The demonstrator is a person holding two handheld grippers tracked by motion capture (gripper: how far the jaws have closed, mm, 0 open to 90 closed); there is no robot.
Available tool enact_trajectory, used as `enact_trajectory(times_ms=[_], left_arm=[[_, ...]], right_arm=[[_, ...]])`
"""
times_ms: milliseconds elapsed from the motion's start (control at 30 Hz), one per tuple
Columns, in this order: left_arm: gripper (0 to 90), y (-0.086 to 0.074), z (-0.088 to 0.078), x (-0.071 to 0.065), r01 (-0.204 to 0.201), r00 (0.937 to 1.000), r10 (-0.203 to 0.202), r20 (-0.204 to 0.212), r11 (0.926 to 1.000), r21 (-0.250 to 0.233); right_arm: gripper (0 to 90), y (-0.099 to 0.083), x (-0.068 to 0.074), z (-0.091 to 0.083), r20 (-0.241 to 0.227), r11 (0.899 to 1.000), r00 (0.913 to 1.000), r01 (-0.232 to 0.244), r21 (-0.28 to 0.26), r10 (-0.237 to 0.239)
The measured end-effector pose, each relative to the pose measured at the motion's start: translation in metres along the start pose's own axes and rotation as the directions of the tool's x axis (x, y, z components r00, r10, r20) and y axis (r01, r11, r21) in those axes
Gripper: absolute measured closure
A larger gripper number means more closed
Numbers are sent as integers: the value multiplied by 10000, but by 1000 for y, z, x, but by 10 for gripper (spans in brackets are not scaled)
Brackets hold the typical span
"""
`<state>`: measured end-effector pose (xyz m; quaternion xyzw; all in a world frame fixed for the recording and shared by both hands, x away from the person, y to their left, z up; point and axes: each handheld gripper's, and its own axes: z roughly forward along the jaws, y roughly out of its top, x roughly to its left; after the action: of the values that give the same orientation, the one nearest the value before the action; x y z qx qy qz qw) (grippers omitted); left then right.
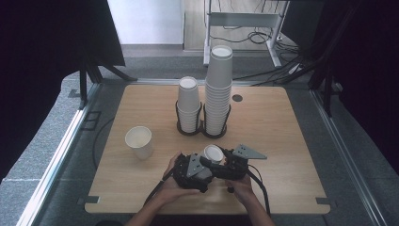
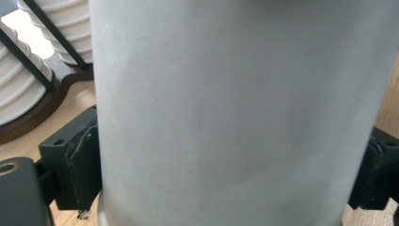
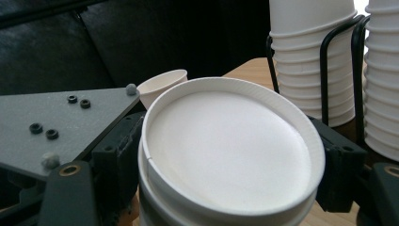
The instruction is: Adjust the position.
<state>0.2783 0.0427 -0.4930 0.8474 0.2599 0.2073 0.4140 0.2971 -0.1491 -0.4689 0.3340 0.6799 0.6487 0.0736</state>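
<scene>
An upside-down white paper cup (image 1: 212, 153) is held above the table's front middle, between both hand-held grippers. In the right gripper view its recessed base (image 3: 230, 146) faces the camera, and a second rim shows just beneath it. My right gripper (image 1: 222, 160) (image 3: 228, 165) comes in from the right, and its black pads (image 3: 123, 153) sit tight against both sides of the cup. My left gripper (image 1: 203, 164) (image 2: 226, 179) comes in from the left. Its jaws flank the cup wall (image 2: 235, 108). The wall hides whether these pads (image 2: 87, 172) press on it.
A lone upright cup (image 1: 139, 141) (image 3: 162, 84) stands at the left of the wooden table (image 1: 287, 155). Behind the grippers stand a short cup stack (image 1: 189, 106) and a tall one (image 1: 218, 89) in black wire holders. A round hole (image 1: 237, 98) lies to the right of them.
</scene>
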Motion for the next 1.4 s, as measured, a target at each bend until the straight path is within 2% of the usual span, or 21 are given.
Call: enact_trajectory(times_ms=[100, 300, 500, 633, 767, 933, 1100, 1400], left_arm=[[79, 0, 0, -1, -100, 9999, 100, -13, 9999, 28], [102, 0, 0, 0, -216, 9996, 219, -173, 9996, 176], [114, -1, 0, -1, -307, 9994, 310, -136, 9992, 239], [118, -1, 1, -1, -368, 9991, 375, -185, 9987, 365], [120, -1, 1, -2, -460, 9988, 466, -162, 9983, 352], [120, -1, 0, 1, -383, 9990, 390, -210, 9987, 339], [120, -1, -2, 7, -339, 9988, 353, -353, 9987, 392], [120, -3, -1, 11, -155, 9981, 180, -586, 9990, 428]], right_arm=[[240, -1, -2, -1, -54, 9999, 9999, -151, -46, 151], [236, -2, 0, 1, 28, 9999, 9999, 152, 50, -152], [227, -3, -4, 0, -35, 9999, 10000, -28, 132, 28], [203, -3, -4, -1, 245, 9996, 9994, 234, 156, -238], [181, -2, -4, -2, 243, 9990, 9989, 407, 210, -412], [165, 2, -2, -5, 349, 9973, 9969, 699, 211, -706], [158, 9, -3, -13, 441, 9966, 9956, 824, -38, -822], [142, 19, -10, -30, 397, 9965, 9961, 800, -261, -789]])
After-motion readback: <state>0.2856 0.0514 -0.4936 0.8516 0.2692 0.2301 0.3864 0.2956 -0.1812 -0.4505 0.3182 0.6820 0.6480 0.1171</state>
